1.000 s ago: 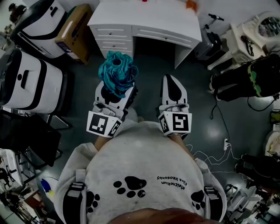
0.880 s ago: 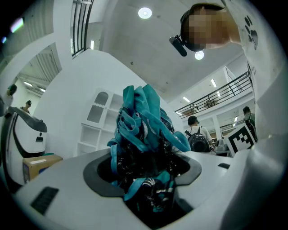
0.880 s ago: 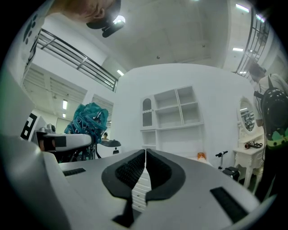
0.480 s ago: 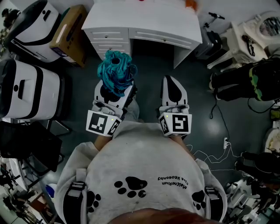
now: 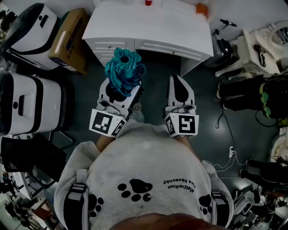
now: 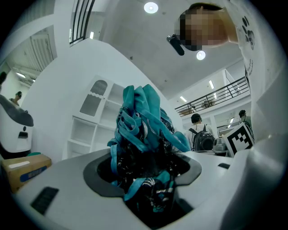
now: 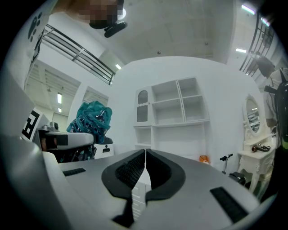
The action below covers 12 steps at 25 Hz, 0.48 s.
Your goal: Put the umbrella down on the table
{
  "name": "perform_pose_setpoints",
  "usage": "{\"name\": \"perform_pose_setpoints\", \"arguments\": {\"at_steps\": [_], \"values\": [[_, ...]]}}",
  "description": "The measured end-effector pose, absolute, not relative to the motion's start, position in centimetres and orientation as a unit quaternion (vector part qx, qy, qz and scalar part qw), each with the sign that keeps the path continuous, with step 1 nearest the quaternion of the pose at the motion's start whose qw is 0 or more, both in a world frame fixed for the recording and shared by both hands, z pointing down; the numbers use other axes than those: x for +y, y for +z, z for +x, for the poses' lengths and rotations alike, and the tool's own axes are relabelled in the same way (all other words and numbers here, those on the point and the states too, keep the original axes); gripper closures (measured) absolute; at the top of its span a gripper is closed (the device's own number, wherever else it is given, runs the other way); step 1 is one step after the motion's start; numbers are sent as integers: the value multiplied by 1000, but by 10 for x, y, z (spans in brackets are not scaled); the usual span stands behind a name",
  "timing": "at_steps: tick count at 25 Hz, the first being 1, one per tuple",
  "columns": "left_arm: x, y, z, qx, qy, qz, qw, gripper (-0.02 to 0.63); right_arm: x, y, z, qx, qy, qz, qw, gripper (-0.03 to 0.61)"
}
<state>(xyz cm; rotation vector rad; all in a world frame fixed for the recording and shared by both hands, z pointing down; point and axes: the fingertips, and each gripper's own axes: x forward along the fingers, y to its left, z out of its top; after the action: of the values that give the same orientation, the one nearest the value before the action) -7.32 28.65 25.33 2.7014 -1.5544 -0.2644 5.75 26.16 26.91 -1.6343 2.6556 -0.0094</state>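
A folded teal umbrella [image 5: 125, 71] stands upright out of my left gripper [image 5: 118, 93], whose jaws are shut on its dark lower part. In the left gripper view the umbrella [image 6: 143, 134] fills the gap between the jaws, teal folds bunched above them. My right gripper [image 5: 179, 87] is held beside it, level, jaws shut with nothing between them; its tips [image 7: 145, 155] meet. From the right gripper view the umbrella [image 7: 89, 120] shows at the left. The white table [image 5: 150, 24] with drawers lies just ahead of both grippers.
A cardboard box [image 5: 69, 39] and white machines [image 5: 27, 96] stand left of the table. An orange object [image 5: 201, 9] sits at the table's far right corner and a red one [image 5: 148, 2] at its back edge. Bags and white furniture [image 5: 256, 40] crowd the right; cables [image 5: 222, 157] lie on the floor.
Both grippers and the person have moved forward toward the white table, which now shows larger and closer. The umbrella stays gripped in the left gripper; the right stays shut.
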Motion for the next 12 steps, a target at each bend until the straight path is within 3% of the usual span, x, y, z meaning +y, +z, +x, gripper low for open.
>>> {"name": "perform_pose_setpoints", "arguments": {"at_steps": [12], "values": [[173,258,-112,-459,-101,883,6,339,161,281,18,833,2,-553,-3,546]]}}
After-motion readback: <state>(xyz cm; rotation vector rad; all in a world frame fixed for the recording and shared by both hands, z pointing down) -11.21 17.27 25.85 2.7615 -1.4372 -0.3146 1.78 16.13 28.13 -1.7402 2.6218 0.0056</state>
